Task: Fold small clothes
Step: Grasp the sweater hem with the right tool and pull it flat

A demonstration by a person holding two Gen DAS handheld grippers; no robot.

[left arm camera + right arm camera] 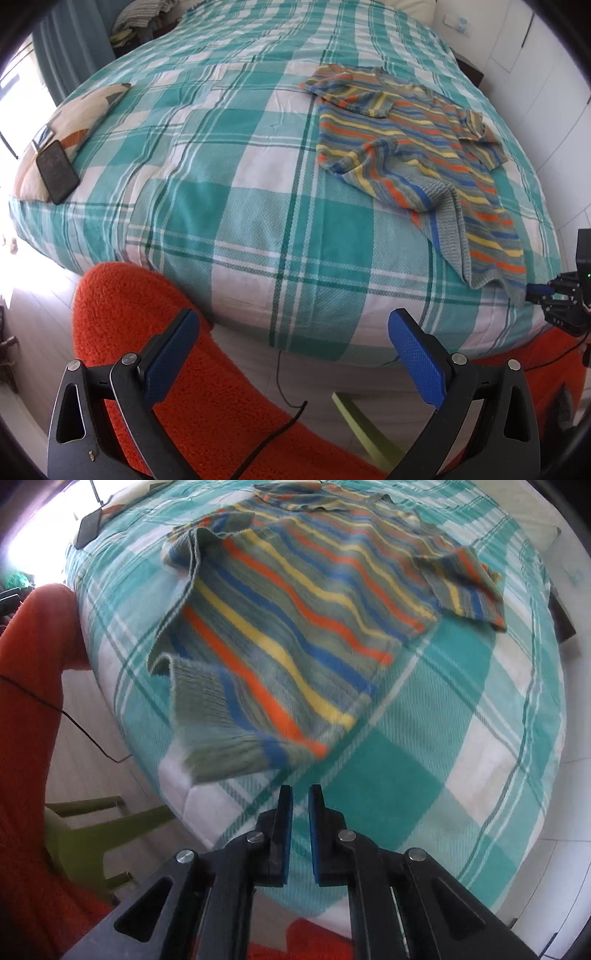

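Observation:
A small striped knit sweater (413, 147) in grey, orange, yellow and blue lies crumpled on a teal and white checked bed (229, 192), right of centre, its hem hanging toward the near edge. My left gripper (293, 323) is open and empty, held below the bed's near edge, well left of the sweater. My right gripper (301, 792) has its jaws almost closed with a narrow gap, holding nothing, just short of the sweater's ribbed hem (221, 716). The right gripper also shows at the left wrist view's right edge (543, 290), by the sweater's lowest corner.
A black phone (57, 171) lies on a patterned pillow (74, 122) at the bed's left end. My orange fleece legs (166, 362) sit in front of the bed. A green plastic chair (92, 834) and a black cable (280, 417) are on the floor. White cabinets (546, 92) stand to the right.

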